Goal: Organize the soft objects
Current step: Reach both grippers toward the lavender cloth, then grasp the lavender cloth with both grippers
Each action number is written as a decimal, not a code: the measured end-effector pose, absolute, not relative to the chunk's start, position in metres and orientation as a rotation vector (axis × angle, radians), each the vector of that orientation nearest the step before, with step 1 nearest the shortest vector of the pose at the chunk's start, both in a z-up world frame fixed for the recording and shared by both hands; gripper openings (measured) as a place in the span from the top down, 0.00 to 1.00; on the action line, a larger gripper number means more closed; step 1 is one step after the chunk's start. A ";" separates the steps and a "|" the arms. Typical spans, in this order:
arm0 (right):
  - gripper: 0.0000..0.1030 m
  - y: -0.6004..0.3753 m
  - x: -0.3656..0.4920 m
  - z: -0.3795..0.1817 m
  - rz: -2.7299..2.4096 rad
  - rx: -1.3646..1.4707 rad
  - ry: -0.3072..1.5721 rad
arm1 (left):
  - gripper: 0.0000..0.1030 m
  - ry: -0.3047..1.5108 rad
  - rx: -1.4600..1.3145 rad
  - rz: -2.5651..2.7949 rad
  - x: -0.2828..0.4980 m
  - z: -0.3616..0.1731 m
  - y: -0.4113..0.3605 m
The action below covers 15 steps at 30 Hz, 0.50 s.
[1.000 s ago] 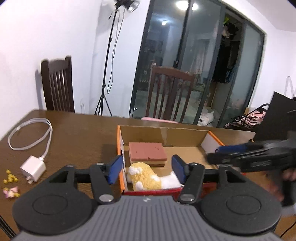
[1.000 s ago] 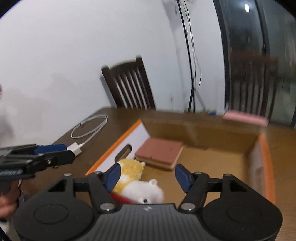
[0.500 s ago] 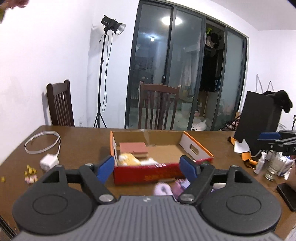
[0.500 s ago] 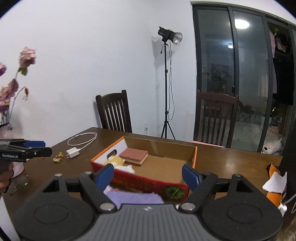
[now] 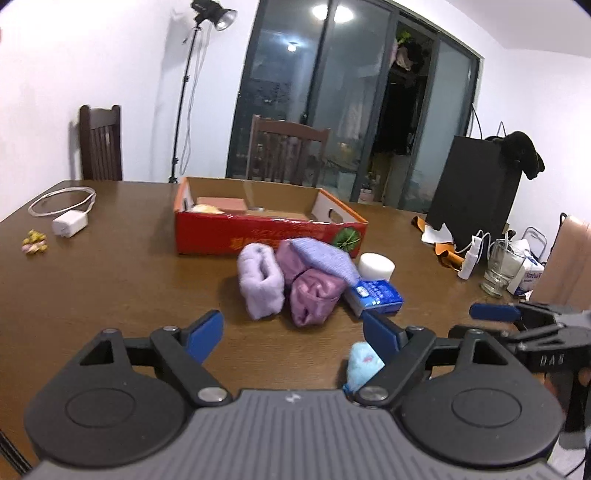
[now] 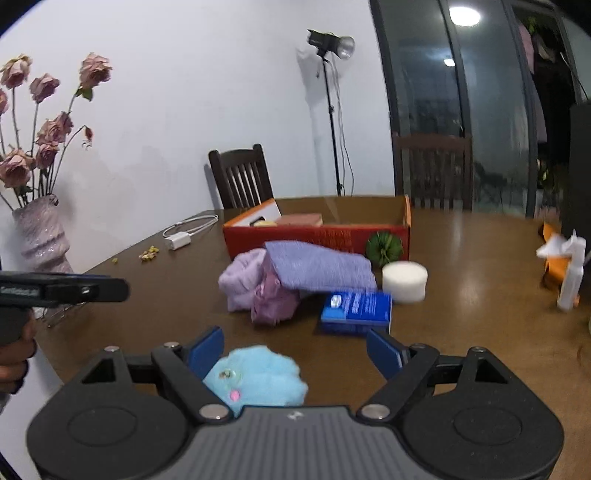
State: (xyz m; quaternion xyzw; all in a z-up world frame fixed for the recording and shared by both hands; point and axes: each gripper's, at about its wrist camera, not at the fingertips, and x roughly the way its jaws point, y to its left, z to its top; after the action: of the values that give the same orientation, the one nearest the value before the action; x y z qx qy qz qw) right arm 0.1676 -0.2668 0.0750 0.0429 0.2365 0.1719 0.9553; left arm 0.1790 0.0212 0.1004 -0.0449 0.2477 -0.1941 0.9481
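Left hand-held gripper: I hold it wide and empty, back from the pile.
Soft pile: purple towels sit on the bench, just in front of the red box, waiting to go in.
Blue fluffy toy: lies near my right hand-held gripper, also wide, holding nothing.

A bright room at night, seen through round bendy lenses.

Ceiling lights shone in the dark glass doors. The brown table had a shiny glare spot. The lamp stand threw a soft shadow on the white wall. Edges curved and corners went black. The blue fluffy toy looked blurry.
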 end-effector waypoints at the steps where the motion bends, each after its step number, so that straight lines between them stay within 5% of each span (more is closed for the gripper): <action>1: 0.18 -0.268 0.169 0.073 0.332 0.088 0.479 | 0.20 0.504 -0.109 -0.410 0.189 0.101 0.015; 6: 0.18 -0.288 0.188 0.069 0.246 0.184 0.460 | 0.42 0.556 -0.221 -0.432 0.253 0.086 -0.020; 11: 0.18 -0.300 0.214 0.063 0.234 0.212 0.473 | 0.44 0.640 -0.293 -0.377 0.313 0.065 -0.050; 15: 0.19 -0.301 0.246 0.063 0.268 0.198 0.475 | 0.86 0.686 -0.301 -0.347 0.336 0.054 -0.053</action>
State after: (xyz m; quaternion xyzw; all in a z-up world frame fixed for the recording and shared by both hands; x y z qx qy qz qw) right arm 0.2463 -0.3013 0.0625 0.0978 0.2340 0.1321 0.9582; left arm 0.3358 -0.0534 0.0543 -0.1462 0.3335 -0.1684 0.9160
